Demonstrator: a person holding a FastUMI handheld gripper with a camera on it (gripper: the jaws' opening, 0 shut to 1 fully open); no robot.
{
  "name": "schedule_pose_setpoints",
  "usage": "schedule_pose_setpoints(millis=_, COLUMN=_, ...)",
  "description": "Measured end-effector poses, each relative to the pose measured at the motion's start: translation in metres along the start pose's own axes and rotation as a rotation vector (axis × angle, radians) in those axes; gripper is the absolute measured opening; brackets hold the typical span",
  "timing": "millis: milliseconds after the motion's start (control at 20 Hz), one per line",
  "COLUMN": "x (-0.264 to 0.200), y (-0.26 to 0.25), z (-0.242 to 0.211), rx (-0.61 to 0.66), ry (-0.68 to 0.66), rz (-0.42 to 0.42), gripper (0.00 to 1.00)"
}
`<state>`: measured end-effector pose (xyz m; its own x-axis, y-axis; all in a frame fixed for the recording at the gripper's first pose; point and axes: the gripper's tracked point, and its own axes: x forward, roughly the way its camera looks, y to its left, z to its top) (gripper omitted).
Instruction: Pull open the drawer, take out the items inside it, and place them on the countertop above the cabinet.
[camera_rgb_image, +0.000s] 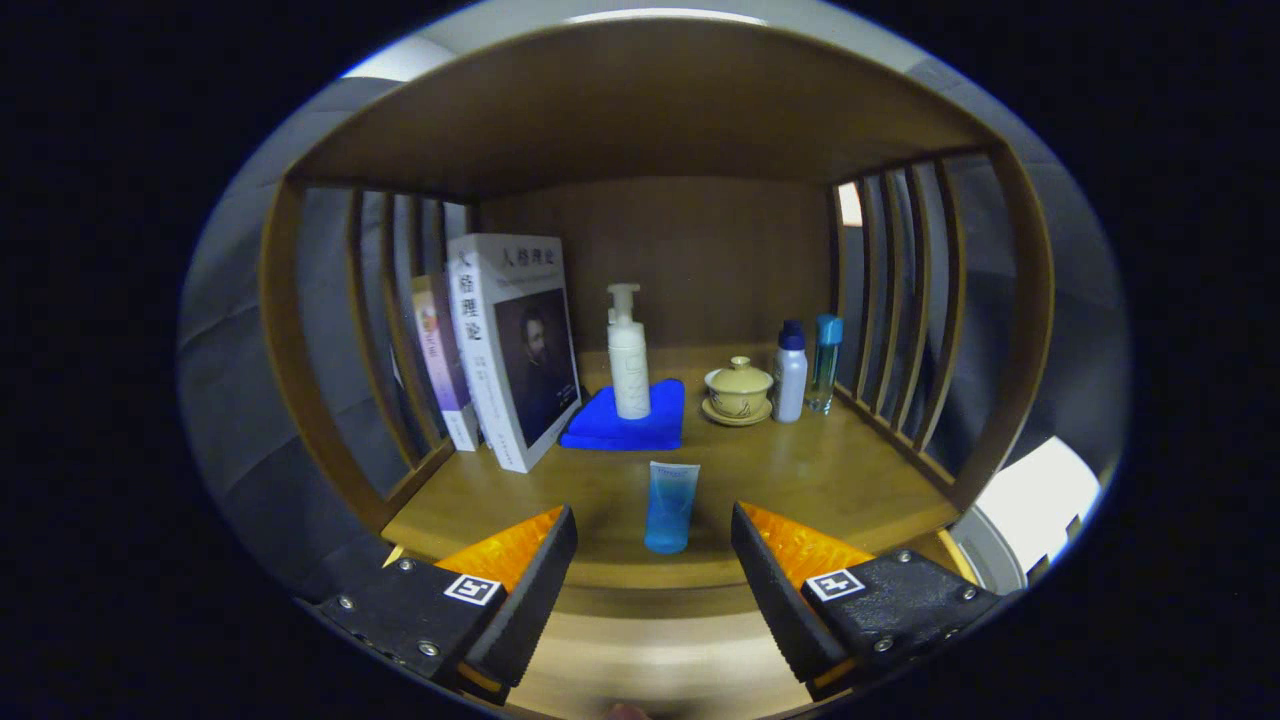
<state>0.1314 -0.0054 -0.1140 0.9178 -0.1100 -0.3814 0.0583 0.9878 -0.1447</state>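
The blue tube (671, 506) stands upright near the front edge of the wooden surface (820, 480), just ahead of the gripper (652, 570), whose fingers are spread wide and holding nothing. Behind the tube, a white pump bottle (628, 355) sits on a folded blue cloth (625, 420). To the left, books (510, 345) lean; to the right, a lidded cup (739, 389) on its saucer, then a white bottle (790, 374) and a clear blue one (825, 362).
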Motion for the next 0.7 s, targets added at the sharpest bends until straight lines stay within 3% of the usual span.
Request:
schedule_pose_setpoints(millis=250, x=-0.072, y=0.028, z=-0.001, rx=-0.021, ry=-0.174, rz=0.030, gripper=0.95)
schedule_pose_setpoints(millis=350, x=-0.097, y=0.029, z=-0.013, rx=-0.030, ry=-0.214, rz=0.003, gripper=0.95)
schedule_pose_setpoints(millis=700, x=-0.164, y=0.042, z=-0.066, rx=-0.023, ry=-0.272, rz=0.027, gripper=0.95)
